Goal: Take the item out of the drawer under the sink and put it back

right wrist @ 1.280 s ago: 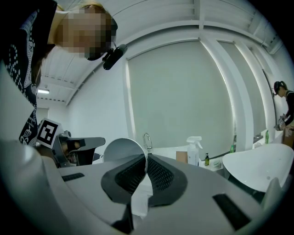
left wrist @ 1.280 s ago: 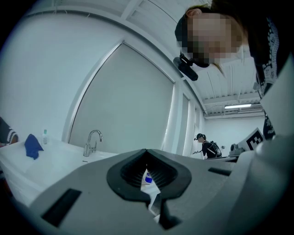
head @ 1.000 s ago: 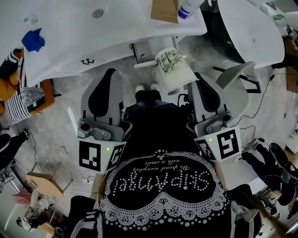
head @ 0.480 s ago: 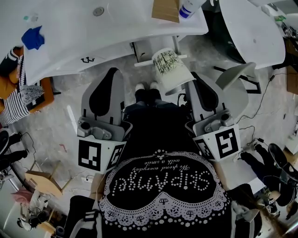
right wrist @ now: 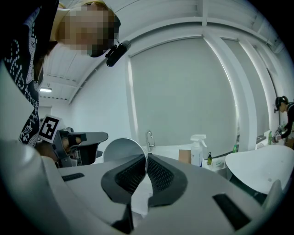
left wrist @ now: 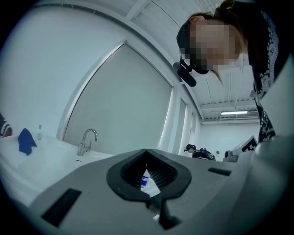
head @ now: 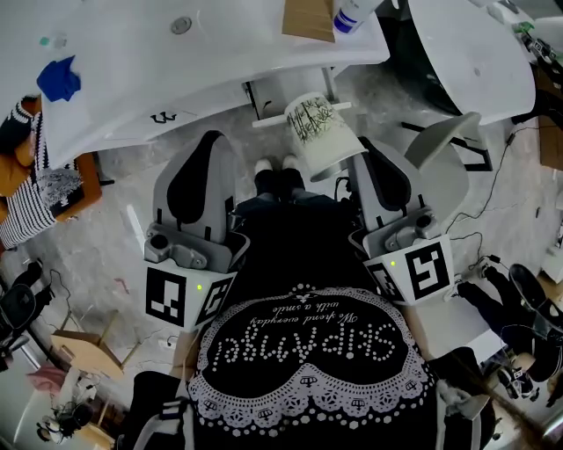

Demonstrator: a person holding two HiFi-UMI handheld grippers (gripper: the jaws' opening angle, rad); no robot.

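Left tool, 10 o'clock of the shoes: clenched, empty. Right tool at 2 o'clock, grasping the rim of the white printed cup. Cup tilted, just short of the bench edge at 12.

A smooth, glossy white cup with a fine dark line print is clamped in the ribbed black pads of the matt grey plastic right gripper, just in front of the sink counter, whose white top looks smooth and faintly shiny. On that counter are a polished metal tap, a crumpled blue cloth, a plain brown cardboard box and a white plastic spray bottle. Below it the floor is mottled grey and stone-like.
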